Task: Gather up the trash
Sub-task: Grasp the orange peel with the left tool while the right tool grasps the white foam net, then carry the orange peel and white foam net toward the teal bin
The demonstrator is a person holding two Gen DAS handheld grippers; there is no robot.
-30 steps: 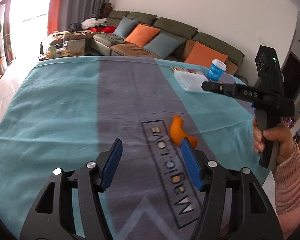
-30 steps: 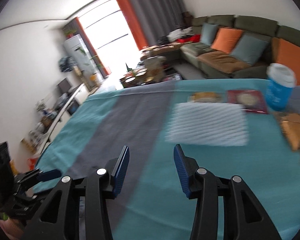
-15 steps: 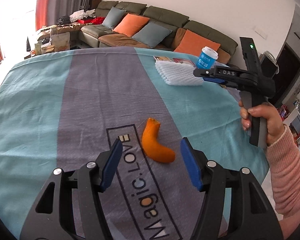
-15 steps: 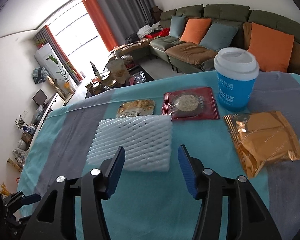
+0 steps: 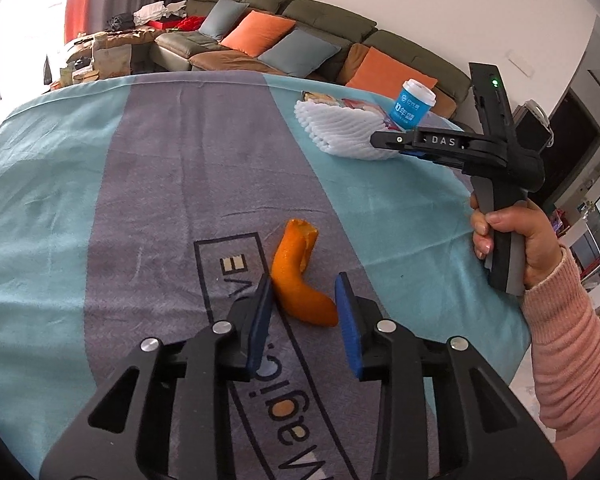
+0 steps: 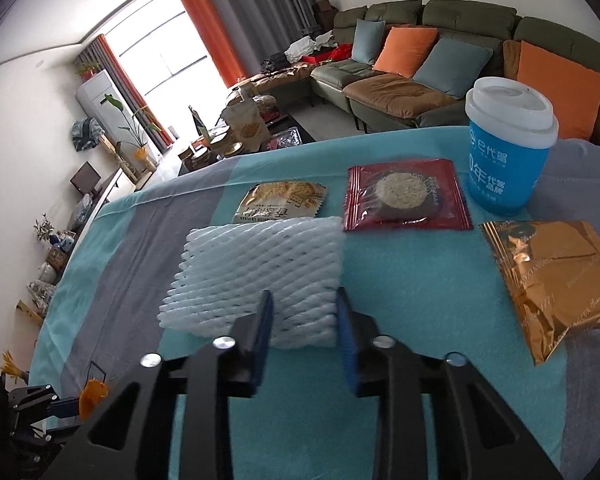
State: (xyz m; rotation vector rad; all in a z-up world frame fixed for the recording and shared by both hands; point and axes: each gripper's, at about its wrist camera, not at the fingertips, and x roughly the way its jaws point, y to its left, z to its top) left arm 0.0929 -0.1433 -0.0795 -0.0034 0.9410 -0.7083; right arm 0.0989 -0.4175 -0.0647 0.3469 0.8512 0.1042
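A curved orange peel (image 5: 294, 268) lies on the grey stripe of the tablecloth (image 5: 160, 180). My left gripper (image 5: 304, 308) is closing on its near end, with both blue pads against the peel. In the right wrist view a white foam fruit net (image 6: 256, 272) lies on the teal cloth. My right gripper (image 6: 304, 316) is closing over the net's near right part, and its pads press into the foam. The left wrist view shows the right gripper (image 5: 380, 142) from the side at the net (image 5: 336, 132), held by a hand in a pink sleeve.
Behind the net lie a yellow biscuit wrapper (image 6: 280, 202) and a red biscuit wrapper (image 6: 404, 196). A gold foil packet (image 6: 556, 280) lies to the right, and a blue lidded paper cup (image 6: 504, 160) stands at the far right. A sofa with cushions (image 6: 412, 52) sits beyond the table.
Both grippers moved forward and down, the left one to the peel and the right one to the foam net. Both pairs of jaws narrowed from wide open onto these things.
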